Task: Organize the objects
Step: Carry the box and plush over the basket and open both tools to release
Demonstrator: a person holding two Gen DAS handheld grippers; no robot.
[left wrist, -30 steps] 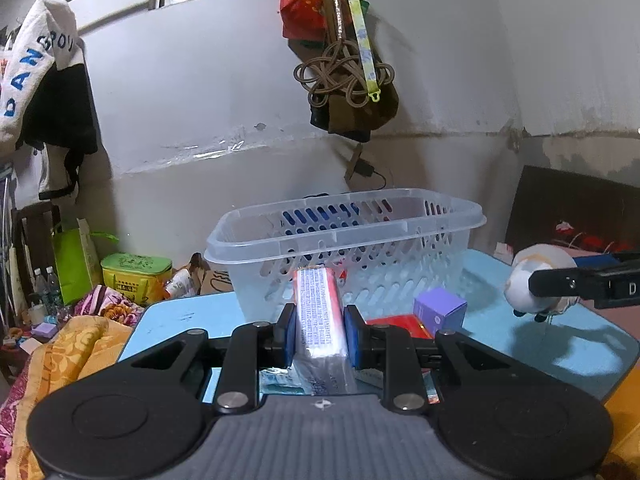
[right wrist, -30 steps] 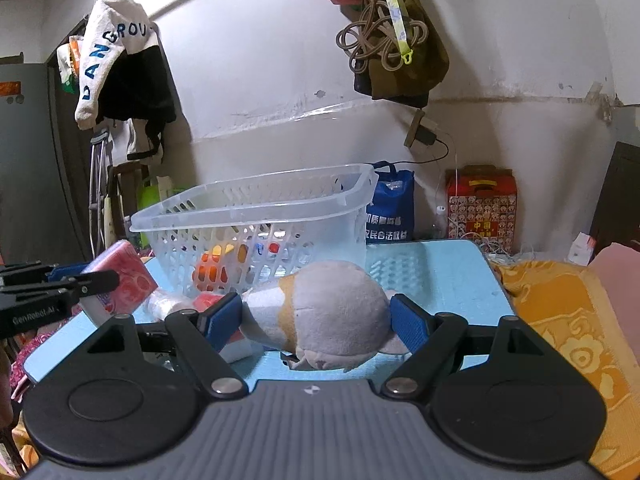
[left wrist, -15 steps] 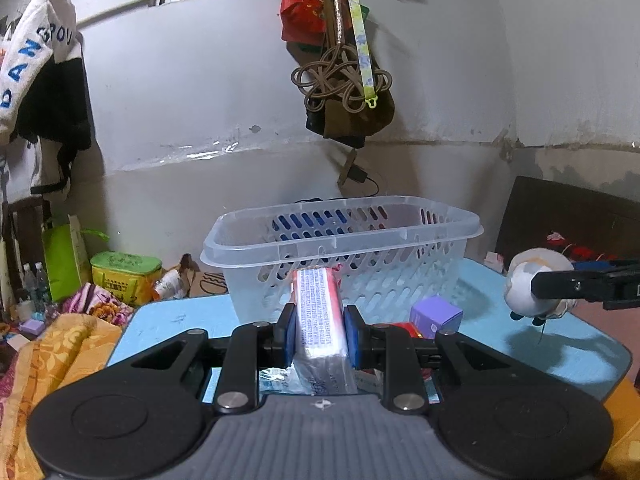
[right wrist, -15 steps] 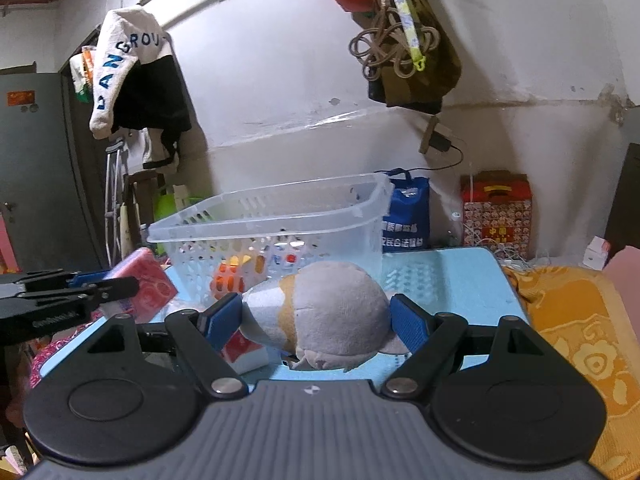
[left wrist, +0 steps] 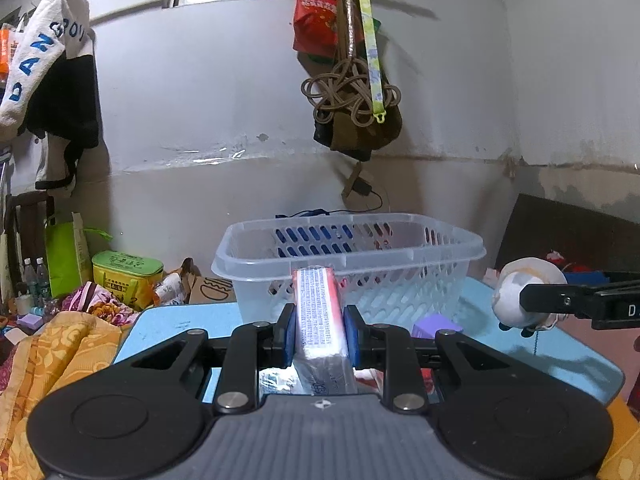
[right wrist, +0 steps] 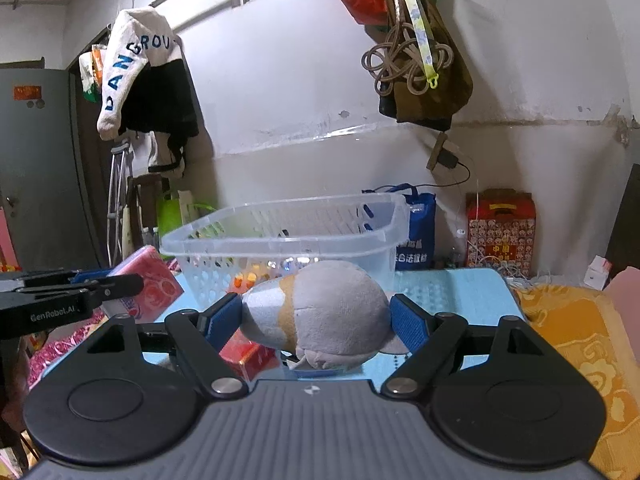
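Clear perforated plastic: basket (left wrist: pixel 348 256), standing on the blue table (left wrist: pixel 172 320), rim now lower in both wrist views than a second ago, with more of the interior and far wall visible from the left wrist. Pink-and-white tissue pack (left wrist: pixel 320 312), clamped edge-on between the blue pads of the left gripper (left wrist: pixel 319 334), jaws narrow and tight on its two broad faces; held clear of the table, in front of the basket's near wall, top edge about level with the rim in that view. Grey-and-tan plush toy (right wrist: pixel 320 312), gripped across its body by the right gripper (right wrist: pixel 318 320), jaws at medium spread and pressed into the soft fabric; held in the air short of the basket's near right corner, not yet over the opening. Both loads raised relative to a second ago, both grips unchanged. Judged consequence: lift nearly sufficient for clearing the rim, forward carry and release into the basket outstanding for each item. Remaining on the table below: purple box (left wrist: pixel 436 326) and red packet (right wrist: pixel 250 354), unsorted. Some coloured shapes visible through the basket slots from the right wrist; inside or behind not determinable. Risk noted: plush overhanging the jaws, liable to catch the rim on entry.
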